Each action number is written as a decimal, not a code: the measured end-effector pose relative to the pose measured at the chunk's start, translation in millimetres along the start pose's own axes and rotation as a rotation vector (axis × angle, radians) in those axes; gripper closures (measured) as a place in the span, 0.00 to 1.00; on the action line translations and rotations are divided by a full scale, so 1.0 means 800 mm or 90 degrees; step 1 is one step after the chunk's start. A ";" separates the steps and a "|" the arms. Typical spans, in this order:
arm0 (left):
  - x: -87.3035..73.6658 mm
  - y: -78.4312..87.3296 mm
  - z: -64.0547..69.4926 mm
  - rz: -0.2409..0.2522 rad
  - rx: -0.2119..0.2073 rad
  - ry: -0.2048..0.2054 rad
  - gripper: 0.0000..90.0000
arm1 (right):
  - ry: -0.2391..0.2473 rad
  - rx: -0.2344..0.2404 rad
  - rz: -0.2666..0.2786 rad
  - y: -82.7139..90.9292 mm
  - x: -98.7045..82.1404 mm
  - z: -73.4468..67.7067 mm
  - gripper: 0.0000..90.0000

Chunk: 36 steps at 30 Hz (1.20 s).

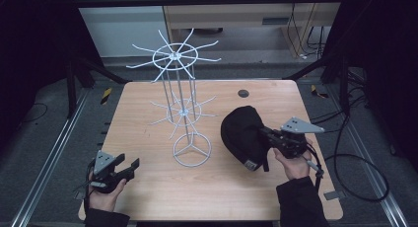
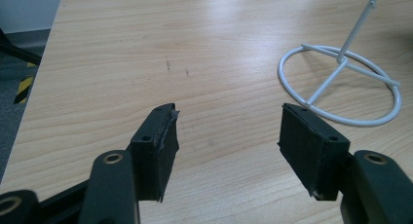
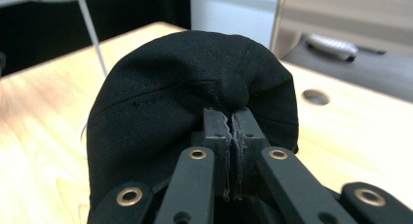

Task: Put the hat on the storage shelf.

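Nearest, at the table's (image 1: 148,197) front left corner, the left gripper (image 1: 129,167) rests in a hand with its jaws spread wide and nothing between them; in the left gripper view its pads (image 2: 160,136) hover over bare wood, with the rack's ring base (image 2: 341,85) just beyond. On the right, the right gripper (image 1: 263,134) is clamped tight on a black cap (image 1: 241,133), pinching a fold of cloth at the crown (image 3: 229,95). This cap sits right of centre, lifted at the gripped side, close beside the white wire rack (image 1: 180,98), which stands upright mid-table. Farther back, a dark round hole (image 1: 243,93) marks the tabletop.
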<state>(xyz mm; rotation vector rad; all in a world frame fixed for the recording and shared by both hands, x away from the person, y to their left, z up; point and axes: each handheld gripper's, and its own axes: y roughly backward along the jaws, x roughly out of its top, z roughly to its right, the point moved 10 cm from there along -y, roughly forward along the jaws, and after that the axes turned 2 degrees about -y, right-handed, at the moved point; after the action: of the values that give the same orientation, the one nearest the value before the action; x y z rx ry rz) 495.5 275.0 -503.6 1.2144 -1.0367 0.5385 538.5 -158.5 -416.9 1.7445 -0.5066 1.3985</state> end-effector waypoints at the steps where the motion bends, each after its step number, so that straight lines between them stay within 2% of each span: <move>1: 0.000 0.000 0.000 0.000 0.001 0.000 0.43 | -0.003 -0.004 0.011 0.006 0.005 0.003 0.97; 7: 0.000 -0.001 -0.002 0.001 0.002 0.006 0.43 | -0.011 -0.021 0.077 0.036 0.034 0.010 0.97; 16: 0.000 -0.001 -0.003 0.003 0.004 0.007 0.43 | -0.030 -0.039 0.182 0.066 0.089 0.010 0.97; 22: 0.000 -0.002 -0.002 0.001 0.003 0.006 0.43 | -0.030 -0.042 0.238 0.077 0.127 0.000 0.97; 28: -0.001 -0.002 -0.002 0.000 0.005 0.004 0.43 | -0.029 -0.034 0.278 0.082 0.164 -0.014 0.97; 36: -0.001 -0.003 -0.002 0.000 0.004 0.002 0.43 | -0.043 -0.032 0.351 0.102 0.212 -0.024 0.97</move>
<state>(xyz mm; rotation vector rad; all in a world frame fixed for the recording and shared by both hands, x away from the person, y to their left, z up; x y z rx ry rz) 497.5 275.9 -505.3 1.2186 -1.0325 0.5436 517.7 -159.9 -228.9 1.6847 -1.1130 1.6793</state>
